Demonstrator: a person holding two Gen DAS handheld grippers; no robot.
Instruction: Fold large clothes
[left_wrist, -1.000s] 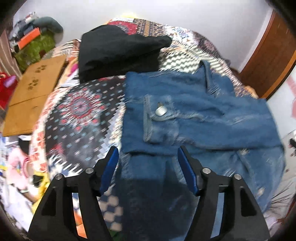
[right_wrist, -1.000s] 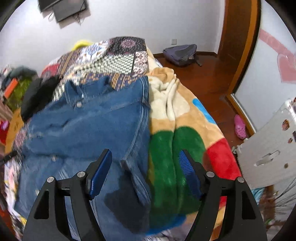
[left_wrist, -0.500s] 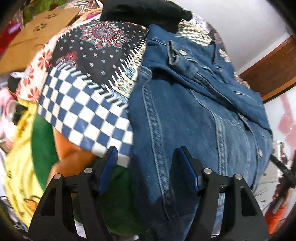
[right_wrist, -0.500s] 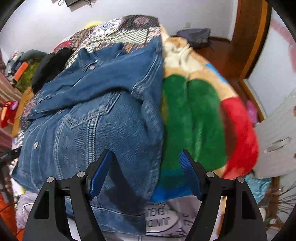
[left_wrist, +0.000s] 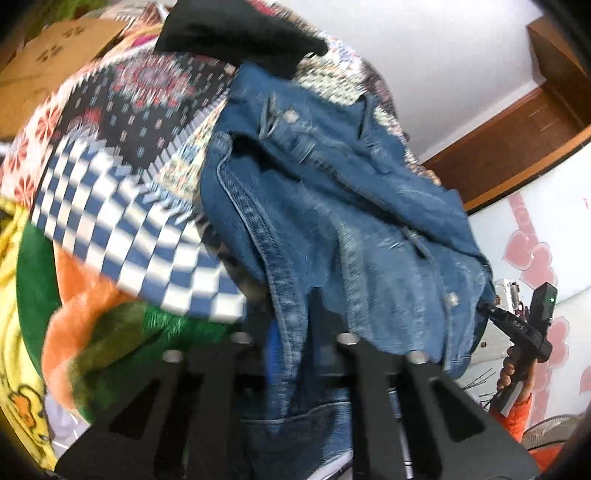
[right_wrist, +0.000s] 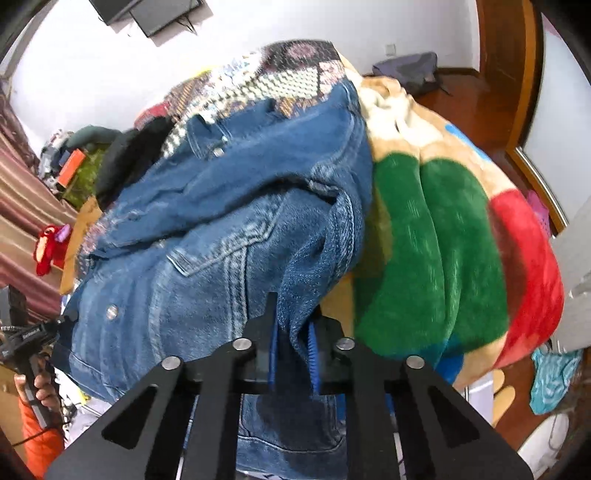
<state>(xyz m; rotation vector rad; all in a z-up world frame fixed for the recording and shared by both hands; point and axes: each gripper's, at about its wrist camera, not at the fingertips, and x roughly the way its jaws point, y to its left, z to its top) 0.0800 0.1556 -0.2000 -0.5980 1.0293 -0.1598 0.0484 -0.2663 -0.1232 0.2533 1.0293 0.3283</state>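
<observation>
Denim jacket (left_wrist: 332, 206) lies on the bed, over a patchwork bedspread (left_wrist: 122, 147) and a fleece blanket (right_wrist: 436, 236) in green, red and tan; its near hem is raised off the bed at both near corners.

Right gripper (right_wrist: 293, 349): blue-padded fingers (right_wrist: 314, 350) pressed nearly together, a fold of the jacket's hem edge pinched between them. Fabric rises from the grip in a bunched ridge toward the jacket body. Metal snap button (right_wrist: 111, 311) visible on the front panel, left of the grip.

Left gripper (left_wrist: 295, 350): frame motion-blurred. Hem edge runs down between the finger arms; one blue pad (left_wrist: 272, 350) shows just left of the fabric, the other pad is hidden behind denim. Fingers appear drawn in on the hem.

Collar (right_wrist: 207, 138) points toward the far end of the bed. Black garment (left_wrist: 236, 29) lies beyond the jacket on the bedspread, touching its far edge in the left view. Cardboard box (left_wrist: 40, 70) sits off the bed's far left side.

Each wrist view catches the other handheld unit at the frame edge: a hand (left_wrist: 515, 373) on its grip in the left view, a hand (right_wrist: 42, 387) in the right view, both with an orange sleeve.
</observation>
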